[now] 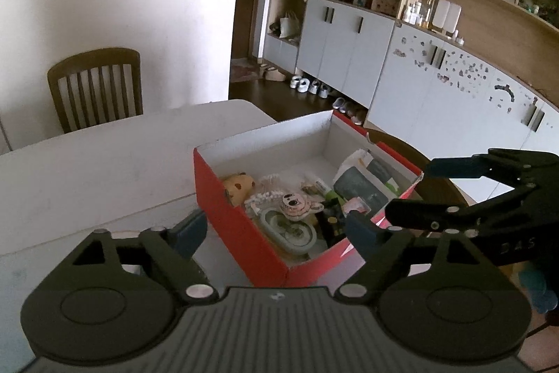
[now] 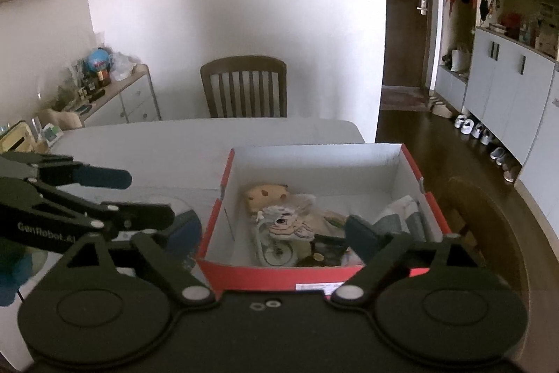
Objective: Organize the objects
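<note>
- Left wrist view: my left hand-held gripper (image 1: pixel 276 228) hangs with its jaws spread wide and nothing between them, above the near left corner of the red box (image 1: pixel 237 226).
- The box sits on the white worktop (image 1: pixel 104 163), its top open, at the worktop's right edge. Inside lie a yellow plush toy (image 1: pixel 239 187), a cartoon-face patch (image 1: pixel 297 206) and papers (image 1: pixel 363 184) against the right wall.
- My right hand-held gripper (image 1: pixel 408 191) reaches in from the right, jaws apart and empty, over the box's right rim.
- Right wrist view: my right hand-held gripper (image 2: pixel 274 229) is wide open above the box (image 2: pixel 265 271); a wooden chair (image 2: pixel 244 86) stands beyond the worktop's far side.
</note>
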Available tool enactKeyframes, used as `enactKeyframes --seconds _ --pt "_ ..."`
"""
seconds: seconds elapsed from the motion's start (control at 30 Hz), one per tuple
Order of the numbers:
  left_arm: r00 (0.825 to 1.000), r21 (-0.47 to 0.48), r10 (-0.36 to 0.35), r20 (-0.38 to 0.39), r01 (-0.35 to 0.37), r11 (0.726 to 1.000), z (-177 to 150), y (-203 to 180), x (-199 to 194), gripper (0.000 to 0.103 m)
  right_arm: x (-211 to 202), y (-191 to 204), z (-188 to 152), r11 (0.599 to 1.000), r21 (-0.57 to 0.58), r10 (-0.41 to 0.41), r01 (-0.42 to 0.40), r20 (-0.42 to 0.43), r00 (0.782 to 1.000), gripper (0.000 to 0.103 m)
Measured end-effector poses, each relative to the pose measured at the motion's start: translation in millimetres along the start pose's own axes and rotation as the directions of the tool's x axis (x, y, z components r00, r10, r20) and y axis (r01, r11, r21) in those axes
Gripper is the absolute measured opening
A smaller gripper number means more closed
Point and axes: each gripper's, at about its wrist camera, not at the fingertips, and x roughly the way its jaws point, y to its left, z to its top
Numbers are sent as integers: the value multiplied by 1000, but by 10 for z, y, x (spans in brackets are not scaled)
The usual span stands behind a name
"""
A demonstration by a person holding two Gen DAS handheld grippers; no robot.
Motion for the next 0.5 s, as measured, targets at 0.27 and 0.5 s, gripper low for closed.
enactKeyframes --seconds 0.27,0.5 --pt "1000 -2 16 -6 -16 1000 -66 42 -47 103 -37 -43 -52 997 62 -37 36 11 999 102" --pt "1000 0 30 -4 -30 1000 -106 41 -95 103 -21 -47 -134 995 88 -52 52 -1 999 102"
